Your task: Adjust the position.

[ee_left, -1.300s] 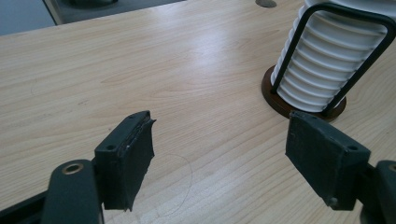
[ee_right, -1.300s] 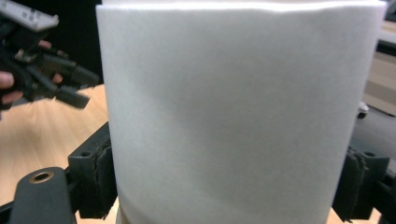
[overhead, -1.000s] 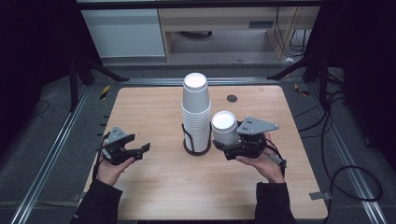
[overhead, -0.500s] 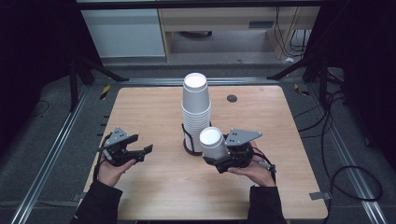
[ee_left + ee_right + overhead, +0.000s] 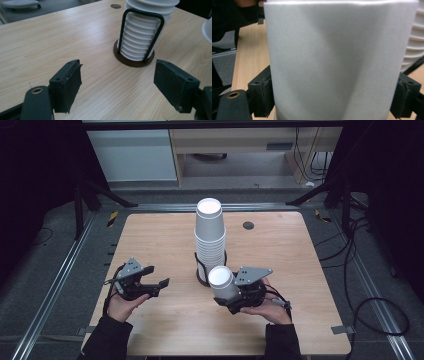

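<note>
Jaws of the left gripper [image 5: 150,286] stand spread wide with nothing between them, well left of the cup stack [image 5: 210,232] in its wire holder [image 5: 202,271]. Just in front of that stack, the right gripper [image 5: 227,297] pinches a single white cup [image 5: 223,283], denting its wall.

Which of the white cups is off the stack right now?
The single cup clamped in the right gripper, in front of the holder; the other cups sit nested in the stack.

Both grippers held low, forearms entering from below.
Left gripper [image 5: 159,286]: jaws spread wide, nothing between. Right gripper [image 5: 226,296]: jaws clamped on something, hand [image 5: 265,309] cradling from beneath.
</note>
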Demonstrator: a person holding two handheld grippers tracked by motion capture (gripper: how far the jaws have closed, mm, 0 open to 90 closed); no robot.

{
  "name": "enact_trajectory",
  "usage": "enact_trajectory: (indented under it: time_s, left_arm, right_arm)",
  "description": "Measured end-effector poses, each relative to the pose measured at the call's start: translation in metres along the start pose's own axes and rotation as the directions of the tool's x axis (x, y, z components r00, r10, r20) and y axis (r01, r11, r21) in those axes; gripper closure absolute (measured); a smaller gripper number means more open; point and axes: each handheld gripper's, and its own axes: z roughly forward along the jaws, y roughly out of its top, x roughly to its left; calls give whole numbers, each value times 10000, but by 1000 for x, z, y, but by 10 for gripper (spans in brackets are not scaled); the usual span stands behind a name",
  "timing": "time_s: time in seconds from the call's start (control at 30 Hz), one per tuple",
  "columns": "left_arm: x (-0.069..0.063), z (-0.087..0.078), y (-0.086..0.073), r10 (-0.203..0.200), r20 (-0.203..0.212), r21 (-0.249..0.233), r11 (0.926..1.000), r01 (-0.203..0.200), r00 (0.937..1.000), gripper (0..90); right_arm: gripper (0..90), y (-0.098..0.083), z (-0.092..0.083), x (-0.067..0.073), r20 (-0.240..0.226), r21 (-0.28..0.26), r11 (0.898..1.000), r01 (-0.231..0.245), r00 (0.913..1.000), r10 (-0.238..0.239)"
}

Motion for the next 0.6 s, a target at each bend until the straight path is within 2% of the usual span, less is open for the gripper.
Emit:
enact_trajectory:
  time_s: [0.3, 0.4, 0.6]
  left_arm:
    - [-15, -1, 5, 226, 648, -209, 9996, -213, 9976, 210]
    - [-24, 1, 7, 410, 996, -250, 9989, -387, 9942, 207]
    - [-35, 4, 9, 694, 1278, -258, 9974, -666, 9894, 201]
  right_arm:
    - [141, -2, 14, 4, -231, 539, 9980, 321, 9993, -309]
    - [141, -3, 20, 7, -327, 786, 9959, 439, 9986, -415]
    - [141, -5, 30, 11, -549, 1052, 9927, 586, 9971, -530]
